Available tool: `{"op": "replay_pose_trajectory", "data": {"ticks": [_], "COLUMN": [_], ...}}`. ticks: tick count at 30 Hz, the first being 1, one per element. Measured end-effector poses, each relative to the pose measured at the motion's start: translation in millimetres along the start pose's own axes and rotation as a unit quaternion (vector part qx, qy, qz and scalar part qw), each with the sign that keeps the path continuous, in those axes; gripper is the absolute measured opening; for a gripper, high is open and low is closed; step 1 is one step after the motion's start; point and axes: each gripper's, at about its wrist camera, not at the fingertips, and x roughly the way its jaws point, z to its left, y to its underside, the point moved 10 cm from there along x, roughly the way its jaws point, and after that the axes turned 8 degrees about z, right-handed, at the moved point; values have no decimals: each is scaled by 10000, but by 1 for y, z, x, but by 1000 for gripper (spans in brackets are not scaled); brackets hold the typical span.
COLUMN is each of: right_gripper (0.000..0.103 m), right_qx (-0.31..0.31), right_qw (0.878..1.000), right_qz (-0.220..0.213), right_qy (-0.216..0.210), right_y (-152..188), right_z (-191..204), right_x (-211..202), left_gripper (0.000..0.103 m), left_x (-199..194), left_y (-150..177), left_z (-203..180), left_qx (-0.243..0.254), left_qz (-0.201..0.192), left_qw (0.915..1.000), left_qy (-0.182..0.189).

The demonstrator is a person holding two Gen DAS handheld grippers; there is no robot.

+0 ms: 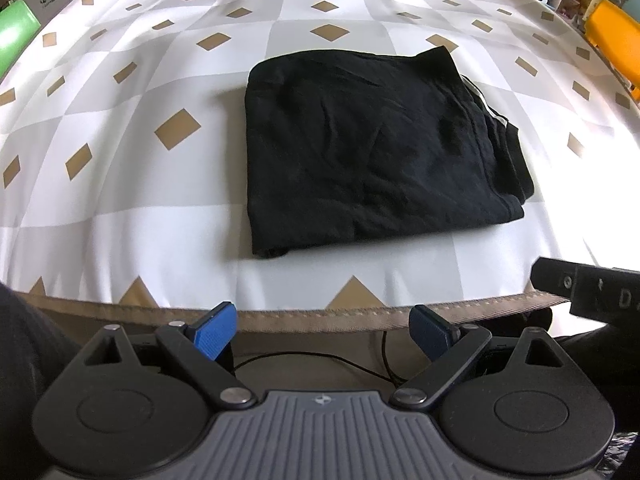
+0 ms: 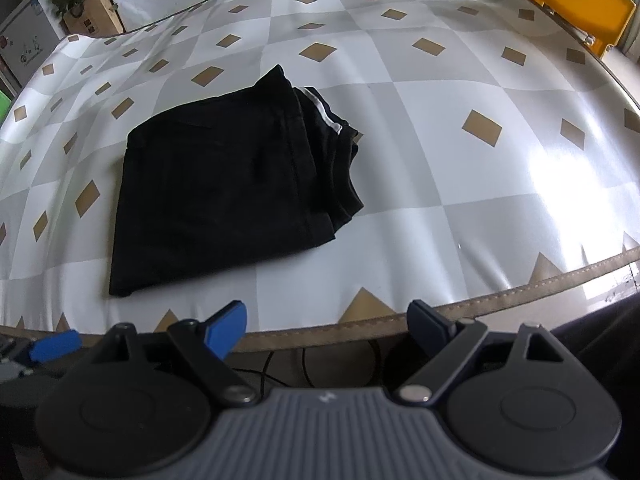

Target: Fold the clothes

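Folded black garment [image 1: 372, 152] flat on worktop [image 1: 120, 208], inner layers hidden. Left gripper [image 1: 322, 334], right gripper [image 2: 328, 330]: jaws apart, empty, off near edge.

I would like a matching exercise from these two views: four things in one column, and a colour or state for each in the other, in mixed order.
Things:
1. garment
2. chair
3. right claw
4. tablecloth

States:
A. orange
B. open, holding nothing
C. black, folded
D. white and grey checks with tan diamonds

Pairs: 1-C, 2-A, 3-B, 4-D
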Motion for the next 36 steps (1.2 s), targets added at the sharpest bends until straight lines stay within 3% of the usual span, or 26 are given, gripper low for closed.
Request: {"op": "replay_pose_trajectory", "data": {"ticks": [18, 28, 36], "right_gripper": [87, 87, 87], "right_qx": [40, 38, -365], "right_qw": [9992, 9980, 9984], "right_qz": [-259, -200, -223], "right_qy": [-294, -597, -379], "right_y": [-7, -10, -21], "right_z": [6, 13, 20], "right_x": [-11, -10, -11], "left_gripper": [93, 93, 93], "left_x": [-16, -24, -25], "left_y": [7, 6, -3], "left_z": [-4, -1, 2], "left_qx": [-285, -369, -433], "left_qz": [46, 70, 26], "left_qw": [9995, 9992, 9990], "left_qy": [-118, -169, -91]}}
